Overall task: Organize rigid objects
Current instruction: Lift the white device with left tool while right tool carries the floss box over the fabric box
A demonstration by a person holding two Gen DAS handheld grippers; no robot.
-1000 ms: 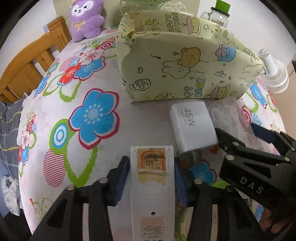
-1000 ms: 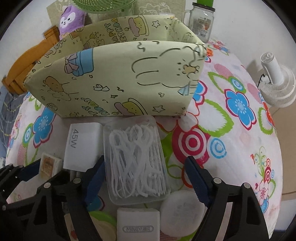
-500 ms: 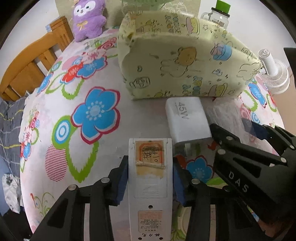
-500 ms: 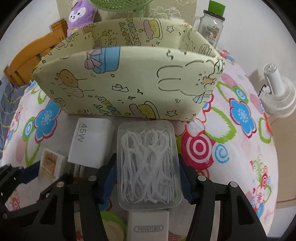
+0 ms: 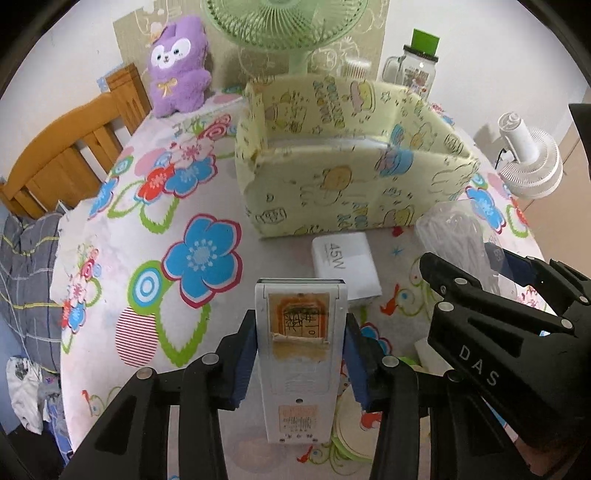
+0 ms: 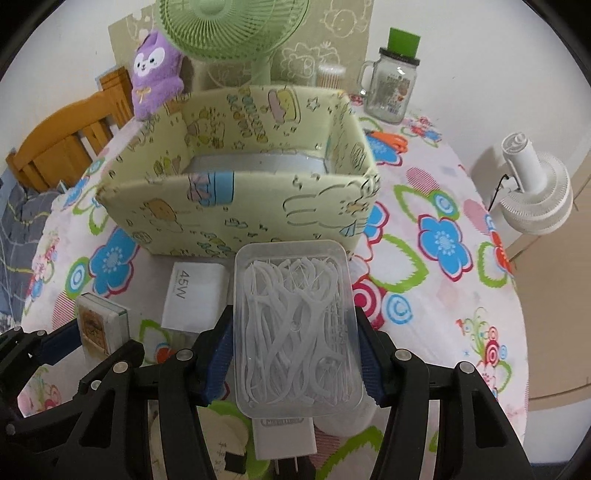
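Both grippers carry something, and the yellow storage box looks empty: only its pale grey floor shows inside, in both views. So the sorting appears to be at its start, with nothing yet put away.

The left gripper has its jaws clenched on a flat white device with a worn orange label on the upper end of its face. It is held clear of the flowered surface, short of the box's near wall. The right gripper has its jaws grasping a clear plastic case of floss picks by its long sides, also raised and just in front of the box.

Still lying on the surface are a white 45W charger, just in front of the box's near wall and between the two grippers, and a white plug adapter under the floss case, close to the right gripper. Something round and pale lies beside that adapter, too hidden to name.

By the look of it, the next step is to carry both held things over the near wall and set them down inside, then return for the charger and the adapter. The purple plush toy, green fan, glass jar and small white fan stand around the box and seem to be outside the job.
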